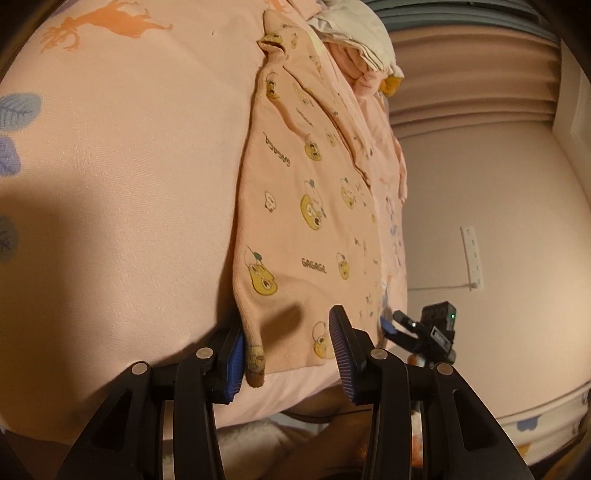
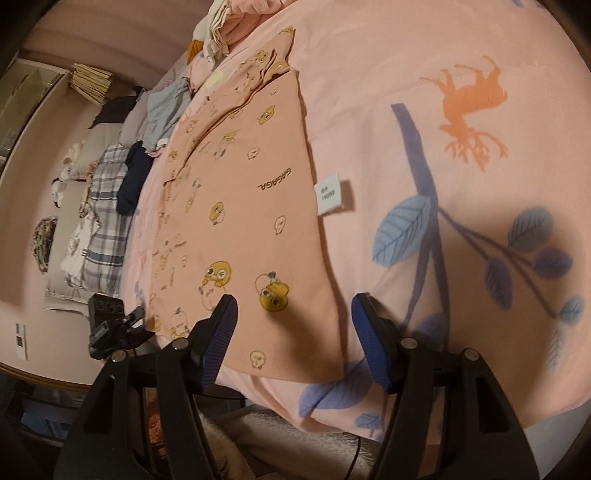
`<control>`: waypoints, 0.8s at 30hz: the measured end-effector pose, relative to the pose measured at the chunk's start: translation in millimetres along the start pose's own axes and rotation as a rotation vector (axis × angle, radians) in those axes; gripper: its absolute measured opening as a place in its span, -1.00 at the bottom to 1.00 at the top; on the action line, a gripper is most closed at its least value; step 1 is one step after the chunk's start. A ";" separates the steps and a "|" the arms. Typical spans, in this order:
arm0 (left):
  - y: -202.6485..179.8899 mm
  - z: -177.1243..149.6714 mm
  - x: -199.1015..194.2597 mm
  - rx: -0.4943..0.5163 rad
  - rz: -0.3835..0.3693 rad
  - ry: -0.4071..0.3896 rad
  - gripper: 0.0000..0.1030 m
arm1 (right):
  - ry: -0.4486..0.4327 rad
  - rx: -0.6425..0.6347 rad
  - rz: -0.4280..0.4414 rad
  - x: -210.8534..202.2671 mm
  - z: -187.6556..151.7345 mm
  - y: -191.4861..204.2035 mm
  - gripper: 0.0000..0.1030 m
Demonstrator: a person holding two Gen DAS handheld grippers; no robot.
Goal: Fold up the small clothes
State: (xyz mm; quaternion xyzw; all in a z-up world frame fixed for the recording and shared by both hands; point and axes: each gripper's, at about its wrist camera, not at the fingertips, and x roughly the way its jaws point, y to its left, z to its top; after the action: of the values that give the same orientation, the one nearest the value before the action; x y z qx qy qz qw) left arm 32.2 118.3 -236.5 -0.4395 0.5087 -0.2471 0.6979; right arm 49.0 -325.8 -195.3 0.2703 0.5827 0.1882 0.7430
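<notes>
**One pink garment flat on the bed, two grippers at its near hem**

One small garment point(image 1: 306, 206) lies spread on the sheet point(image 1: 129, 166). It is peach-pink, printed with yellow cartoon faces, small pale faces and the word "GAGAGA", which can be read twice in the left wrist view and once in the right. One white size tag point(image 2: 330, 197) sticks out from its side edge onto the sheet in the right wrist view. The far end of the garment is already doubled over in layers.

Two grippers work at the near hem. The left gripper point(image 1: 288, 354) has its fingers spread wide, straddling one near corner of the garment; the corner's cuff-like end lies against the blue pad of one finger point(image 1: 234, 369), but nothing is clamped. The right gripper point(image 2: 295, 343) is also spread wide, its two blue pads standing either side of the other near corner, one over the cloth and one over the bare sheet. Each gripper shows in the other's view, low beside the bed edge.

The sheet carries one orange deer print point(image 2: 472, 107) and blue leaf sprigs point(image 2: 402, 229). At the far end of the bed sits one heap of other clothes point(image 2: 221, 26), white and pink. Along the bed's far side lies a row of further clothes point(image 2: 107, 192), among them one plaid piece, one dark piece and one grey piece. No container is in view.
</notes>
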 end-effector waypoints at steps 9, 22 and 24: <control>-12.5 2.5 14.4 0.048 0.038 -0.044 -0.21 | -0.005 -0.018 0.053 10.0 -5.3 13.5 0.31; -6.7 8.8 22.1 0.029 0.058 -0.062 -0.50 | 0.017 -0.057 0.075 17.3 -10.6 15.7 0.06; -0.4 8.7 17.9 0.009 0.041 -0.053 -0.52 | 0.011 -0.039 0.068 15.3 -11.2 8.7 -0.27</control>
State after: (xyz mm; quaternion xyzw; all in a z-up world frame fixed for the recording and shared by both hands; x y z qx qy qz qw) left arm 46.8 107.1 -244.1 -0.4320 0.4979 -0.2232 0.7181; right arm 42.4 -307.8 -203.5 0.2746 0.5734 0.2261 0.7380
